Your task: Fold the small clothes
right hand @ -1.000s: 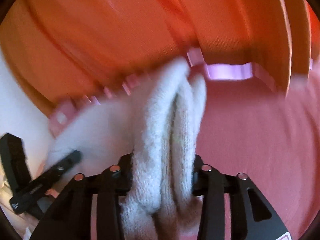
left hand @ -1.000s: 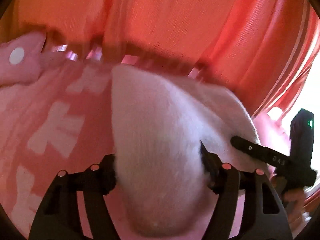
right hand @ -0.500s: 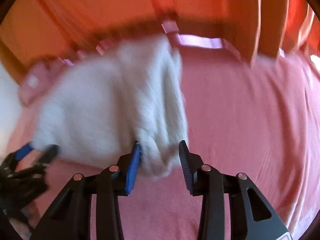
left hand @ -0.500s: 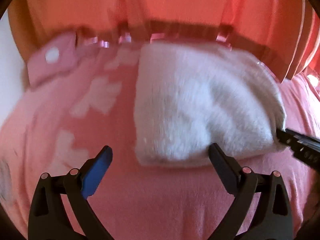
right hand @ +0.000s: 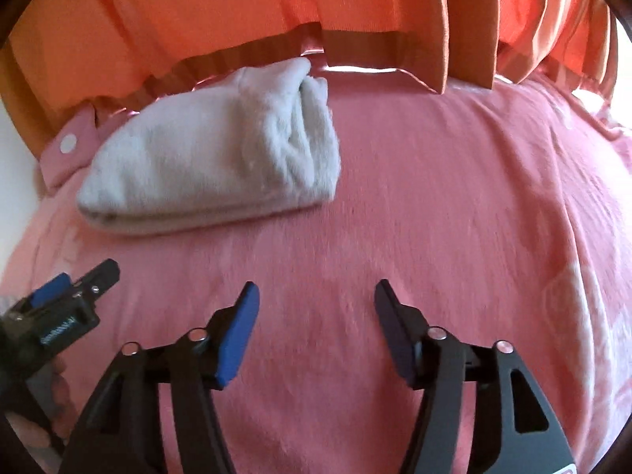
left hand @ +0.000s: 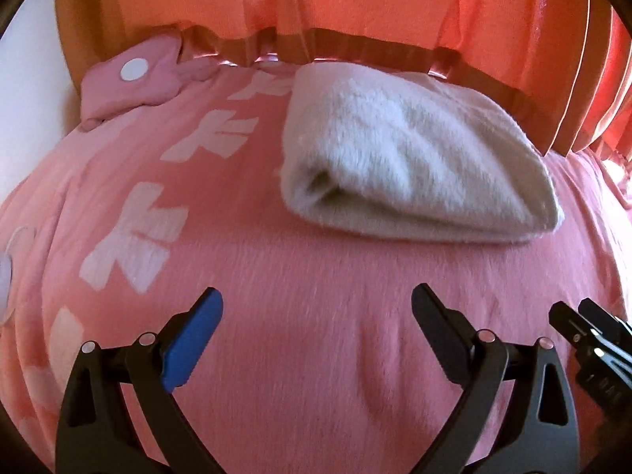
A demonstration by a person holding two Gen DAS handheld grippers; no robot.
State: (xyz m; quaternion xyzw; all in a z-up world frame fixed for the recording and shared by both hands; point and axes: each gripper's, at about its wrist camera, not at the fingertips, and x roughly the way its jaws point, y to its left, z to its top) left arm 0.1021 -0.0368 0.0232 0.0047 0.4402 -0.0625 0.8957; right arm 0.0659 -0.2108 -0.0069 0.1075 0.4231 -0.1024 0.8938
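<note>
A white fleecy garment (left hand: 410, 173) lies folded into a thick bundle on the pink blanket (left hand: 296, 296), near its far edge. It also shows in the right wrist view (right hand: 221, 162), far left. My left gripper (left hand: 316, 308) is open and empty, drawn back well short of the bundle. My right gripper (right hand: 316, 300) is open and empty too, back from the bundle and to its right. Each gripper shows at the edge of the other's view: the right one (left hand: 584, 335), the left one (right hand: 71, 292).
The pink blanket has white block letters (left hand: 158, 213) on its left part. A pink pillow with a white dot (left hand: 130, 75) lies at the far left corner. Orange curtains (left hand: 355, 8) hang along the far edge of the bed.
Both grippers let go of the white garment, opened, and pulled back toward me. The bundle now rests on the blanket by itself.
</note>
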